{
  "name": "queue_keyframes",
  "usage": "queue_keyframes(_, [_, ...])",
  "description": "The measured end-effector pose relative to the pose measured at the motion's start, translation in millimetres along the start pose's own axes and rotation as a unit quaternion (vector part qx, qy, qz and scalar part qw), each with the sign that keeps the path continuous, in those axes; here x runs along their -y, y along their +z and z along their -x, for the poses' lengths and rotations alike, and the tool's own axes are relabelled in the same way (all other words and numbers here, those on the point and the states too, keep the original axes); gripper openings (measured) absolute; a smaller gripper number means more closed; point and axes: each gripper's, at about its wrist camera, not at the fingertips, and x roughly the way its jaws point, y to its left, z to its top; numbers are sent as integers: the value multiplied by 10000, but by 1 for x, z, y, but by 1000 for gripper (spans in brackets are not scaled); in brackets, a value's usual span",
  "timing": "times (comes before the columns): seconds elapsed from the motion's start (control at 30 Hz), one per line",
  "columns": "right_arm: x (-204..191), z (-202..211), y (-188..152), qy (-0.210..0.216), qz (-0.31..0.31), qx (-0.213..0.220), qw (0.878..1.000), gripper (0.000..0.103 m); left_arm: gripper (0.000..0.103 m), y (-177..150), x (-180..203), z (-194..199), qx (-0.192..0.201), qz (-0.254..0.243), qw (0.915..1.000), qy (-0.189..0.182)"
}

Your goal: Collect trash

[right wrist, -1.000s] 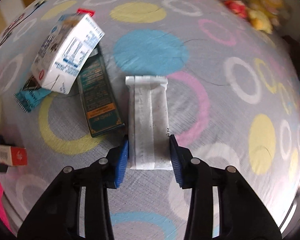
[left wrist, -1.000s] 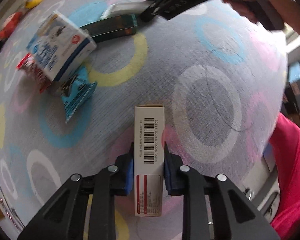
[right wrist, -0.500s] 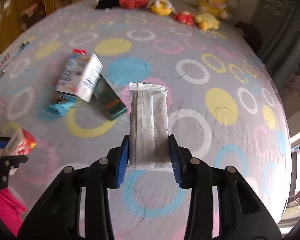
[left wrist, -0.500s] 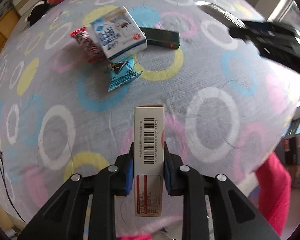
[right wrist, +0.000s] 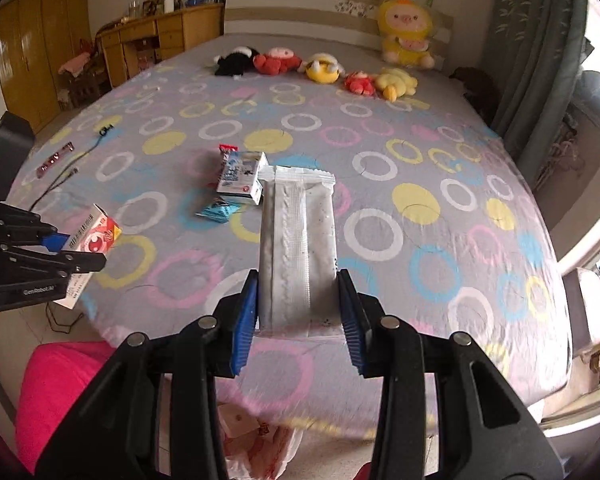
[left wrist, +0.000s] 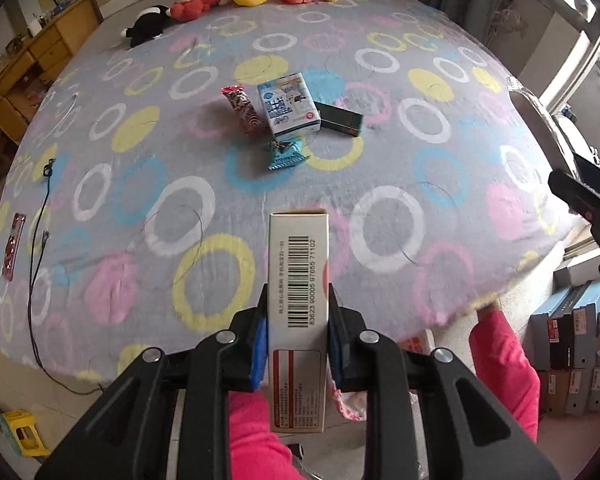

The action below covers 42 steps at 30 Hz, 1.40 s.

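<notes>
From my left wrist camera, my left gripper [left wrist: 298, 344] is clamped on a narrow white cardboard carton [left wrist: 299, 312], its barcode face up and its flat sides pinched between the blue pads, the box sticking straight out ahead of me. Beyond it spreads the soft grey bedspread [left wrist: 148, 152] printed with pastel rings, and far ahead on it lies the rest of the trash in a loose cluster: a boxy blue-and-white milk carton [left wrist: 289, 107], a dark green flat box [left wrist: 338, 119] touching its right side, a crinkled red-and-white wrapper [left wrist: 244, 109] on its left, and a shiny teal foil packet [left wrist: 285, 153] just nearer me. From my right wrist camera, my right gripper [right wrist: 298, 316] is closed around a long, matte silver-grey sachet [right wrist: 298, 248] with a crimped centre seam and serrated end. Below the fingers, at the bed's edge, a thin translucent plastic bag [right wrist: 260, 440] sits on the floor. Plush toys [right wrist: 328, 68] line the headboard far ahead.
</notes>
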Motion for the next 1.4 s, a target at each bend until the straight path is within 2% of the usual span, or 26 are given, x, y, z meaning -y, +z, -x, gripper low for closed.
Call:
queue_keyframes(0.23, [-30,52,-35,82,91,163,9998,38,24,-41,27,34,160,27,9998,-89])
queue_keyframes(0.63, [-46,97,-101,218,-92,73,9997,38,24,-109,78,29,-65,-16,9990,-433])
queue_keyframes(1.03, [-50,107,-137,161,-238,5,9996,38,24,-142,102,20,-156,-132,9986,-481])
queue_keyframes(1.4, [-62,72,-171,278,-429,-362,9980,38,24,-160,99,-13,-441,130,9970,-619])
